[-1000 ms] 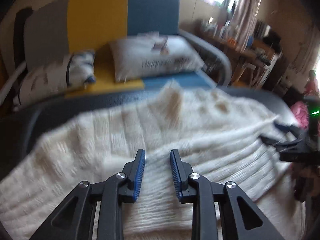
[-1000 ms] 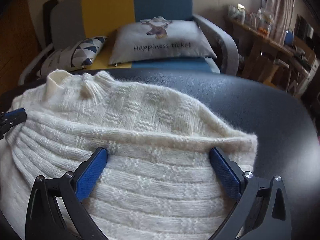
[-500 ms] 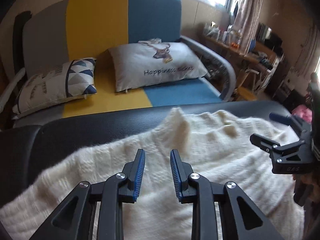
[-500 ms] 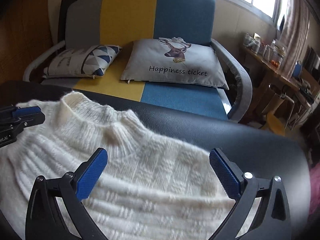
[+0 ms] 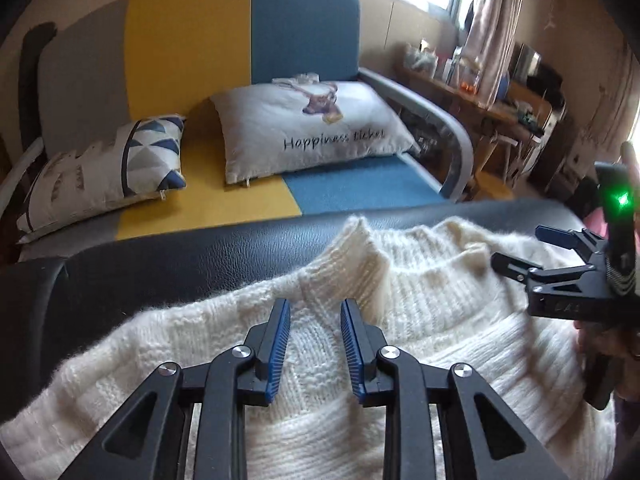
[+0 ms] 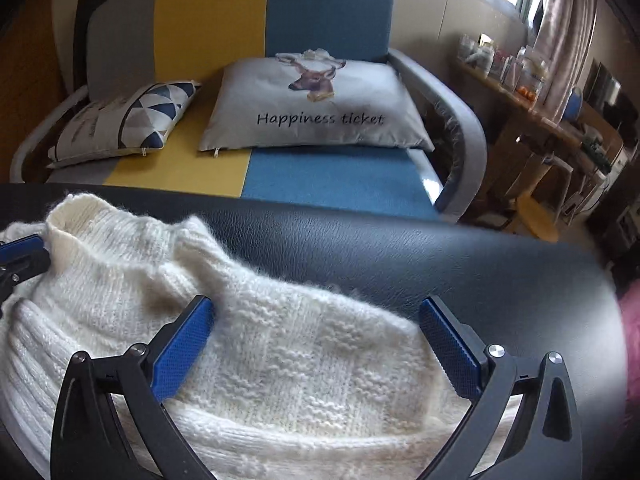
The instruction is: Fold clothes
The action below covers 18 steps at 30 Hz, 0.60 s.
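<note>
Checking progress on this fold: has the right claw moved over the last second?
Yes. In its own view the right claw has advanced over the white sweater toward its collar and the sofa beyond.

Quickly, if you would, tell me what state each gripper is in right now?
Left gripper: partly open, gripping nothing, above the white sweater.
Right gripper: wide open, holding nothing, over the sweater.

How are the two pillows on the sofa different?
The deer pillow is plain grey with a deer picture and the words "Happiness ticket"; the triangle pillow has blue, grey and white triangles. The deer pillow looks bigger and sits further right. Both lie on the sofa seat against its back.
</note>
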Tool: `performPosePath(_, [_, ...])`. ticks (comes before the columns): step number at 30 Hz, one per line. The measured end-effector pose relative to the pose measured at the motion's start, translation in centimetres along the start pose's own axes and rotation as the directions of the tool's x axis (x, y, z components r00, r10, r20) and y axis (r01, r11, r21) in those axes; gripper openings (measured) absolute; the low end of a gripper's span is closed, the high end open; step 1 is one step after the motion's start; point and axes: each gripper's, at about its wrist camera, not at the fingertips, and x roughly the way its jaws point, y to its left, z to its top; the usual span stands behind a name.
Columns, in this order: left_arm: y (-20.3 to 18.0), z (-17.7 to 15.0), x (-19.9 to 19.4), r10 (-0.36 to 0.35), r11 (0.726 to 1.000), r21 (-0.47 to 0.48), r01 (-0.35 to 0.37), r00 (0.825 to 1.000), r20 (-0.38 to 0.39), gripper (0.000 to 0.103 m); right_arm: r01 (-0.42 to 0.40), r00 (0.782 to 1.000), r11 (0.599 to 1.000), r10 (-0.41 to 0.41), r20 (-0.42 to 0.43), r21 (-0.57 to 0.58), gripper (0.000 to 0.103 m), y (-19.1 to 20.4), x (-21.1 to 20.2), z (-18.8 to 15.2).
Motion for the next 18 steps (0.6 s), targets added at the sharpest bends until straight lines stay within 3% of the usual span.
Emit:
performPosePath(2, [-0.3,0.3,-0.3,-0.012,1.0,0.024,0.012,1.0,0.018,0.026,-0.003,0.999,0.999,0.005,0.034,-0.043,0.103,0.8,-0.9,0.4])
performPosePath(5, [-0.7,1.0,1.1,-0.007,0.998,0.055,0.008,1.0,-0.027,0.026,-0.025,0.999,0.992,0.028,0.022,-0.126,0.103,2.6,-0.4,1.2])
performPosePath(7, [-0.6,1.2,2.0,0.0,0.998,0.058,0.003,0.999,-0.047,0.026,0.009,1.0,0.982,-0.007,0.014,-0.186,0.103,3.7,0.6,1.4])
performPosePath(9, [-0.4,1.1,2.5,0.004,0.999,0.05,-0.002,0.999,-0.052,0.026,0.043,0.999,0.983,-0.039,0.022,-0.18,0.103,3.5,1.0,1.7])
performPosePath(14, [0.2,1.2,2.0,-0.03,1.0,-0.009,0.03,0.999,-0.043,0.026,0.039,0.999,0.997,-0.04,-0.005,-0.059,0.103,1.0,1.5,1.7])
performPosePath(16, [0.3,1.4,1.2,-0.061,0.997,-0.037,0.061,0.998,-0.005,0.026,0.048,0.999,0.996,-0.048,0.006,-0.074,0.103,1.2,1.1,1.6])
performPosePath(18, [-0.3,1.8,1.2,-0.051,0.999,-0.005,0.051,0.999,0.005,0.026,0.059,0.998,0.994,-0.056,0.029,-0.096,0.103,1.6,0.3,1.6])
